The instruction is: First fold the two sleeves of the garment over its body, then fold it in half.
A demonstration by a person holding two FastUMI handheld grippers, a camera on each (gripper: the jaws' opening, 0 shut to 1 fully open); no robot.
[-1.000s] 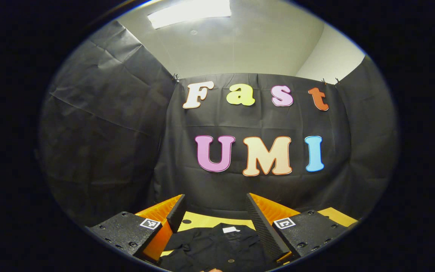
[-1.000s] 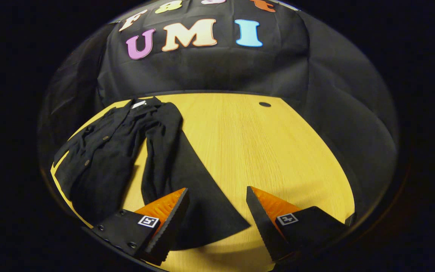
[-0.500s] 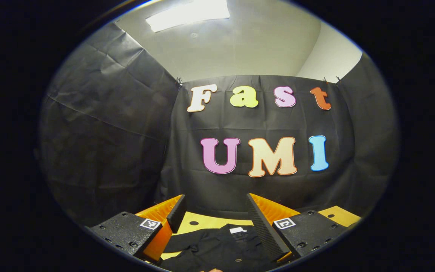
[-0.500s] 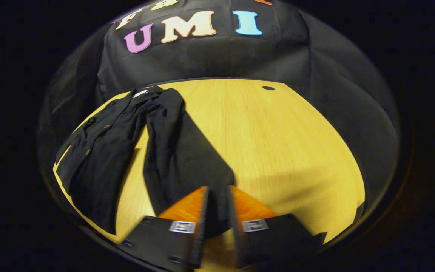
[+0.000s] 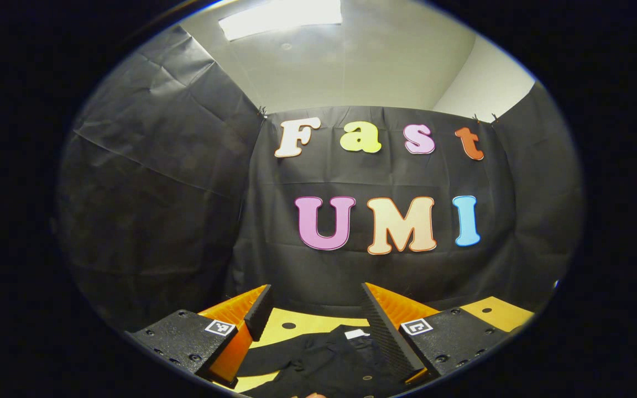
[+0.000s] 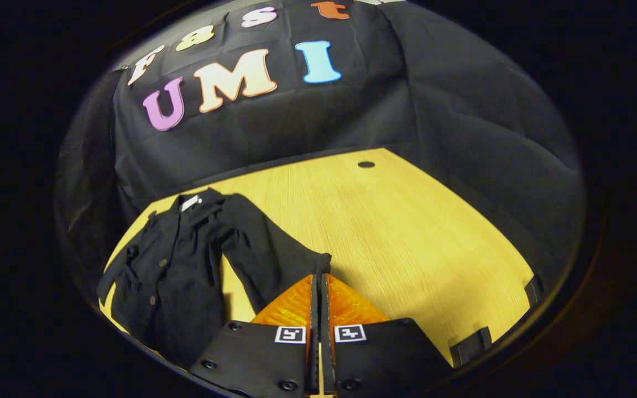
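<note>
Now, by item:
Garment point(image 6: 169, 276): black shirt on the table point(image 6: 407, 232), collar toward the far wall.
Sleeve point(image 6: 274, 265): runs out from the shoulder to the right claw point(image 6: 318, 287), cuff at its fingers.
Right claw: closed, apparently pinching the cuff; body lies to its left.
Left claw point(image 5: 318, 320): wide, empty, above the collar.

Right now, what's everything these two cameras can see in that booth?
Garment: one, black, buttoned, lying at the table's left side in the right gripper view; one sleeve stretches toward the right gripper.
Table: one, yellow wood, with a small dark hole near its far edge.
Booth wall: black cloth behind the table.
Ceiling light: one, white, overhead.
Left gripper: fingers apart, above the garment's collar end.
Right gripper: fingers closed on the sleeve's end.
</note>
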